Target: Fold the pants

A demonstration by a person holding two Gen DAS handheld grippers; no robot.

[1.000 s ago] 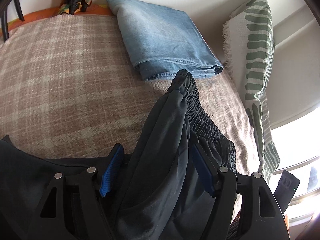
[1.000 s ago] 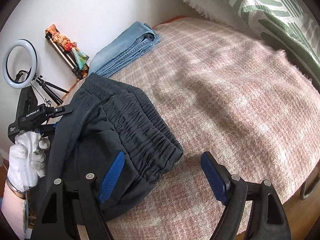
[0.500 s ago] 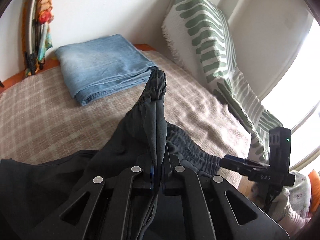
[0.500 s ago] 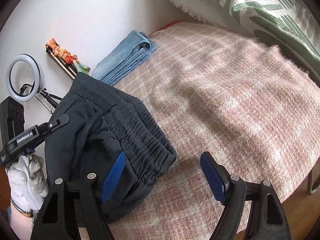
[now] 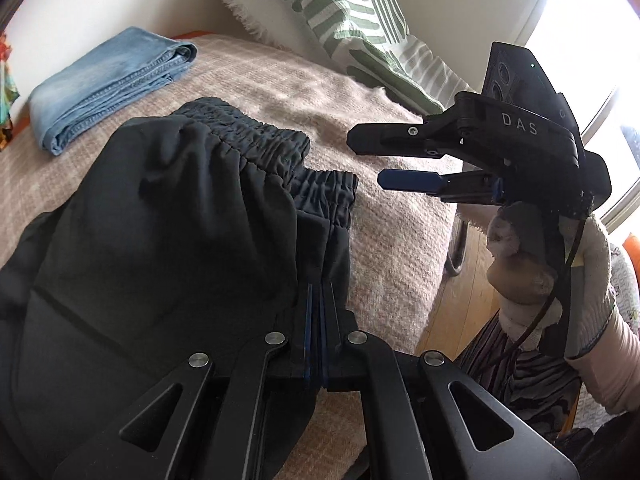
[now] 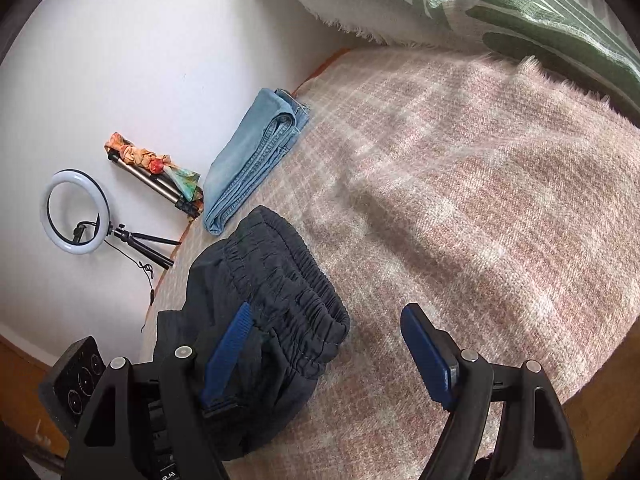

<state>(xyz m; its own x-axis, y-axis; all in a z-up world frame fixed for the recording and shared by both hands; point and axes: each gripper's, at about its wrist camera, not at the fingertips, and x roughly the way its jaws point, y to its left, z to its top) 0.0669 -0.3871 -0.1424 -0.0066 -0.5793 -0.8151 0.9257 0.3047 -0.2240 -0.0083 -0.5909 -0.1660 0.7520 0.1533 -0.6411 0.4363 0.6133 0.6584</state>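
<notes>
Black pants (image 5: 168, 216) with a gathered elastic waistband (image 5: 256, 140) lie bunched on a pink plaid blanket (image 5: 392, 240). My left gripper (image 5: 316, 300) is shut on a fold of the pants' fabric just below the waistband. My right gripper (image 5: 366, 160), held by a gloved hand (image 5: 568, 280), stands open just right of the waistband. In the right wrist view the pants (image 6: 272, 280) sit at lower left. The right gripper (image 6: 326, 320) hangs over the waistband's corner with its left finger above the cloth, and the pads do not press.
Folded blue jeans (image 5: 112, 80) (image 6: 252, 160) lie at the far side by the wall. A green-striped pillow (image 5: 340, 12) leans at the head. A ring light (image 6: 76, 212) and a tripod (image 6: 156, 184) stand by the wall. The bed's edge and wooden floor (image 5: 452, 312) are at the right.
My left gripper closed on the pants' fabric, swung right across the bed and rolled. The right gripper shifted slightly toward the waistband and stayed open.
</notes>
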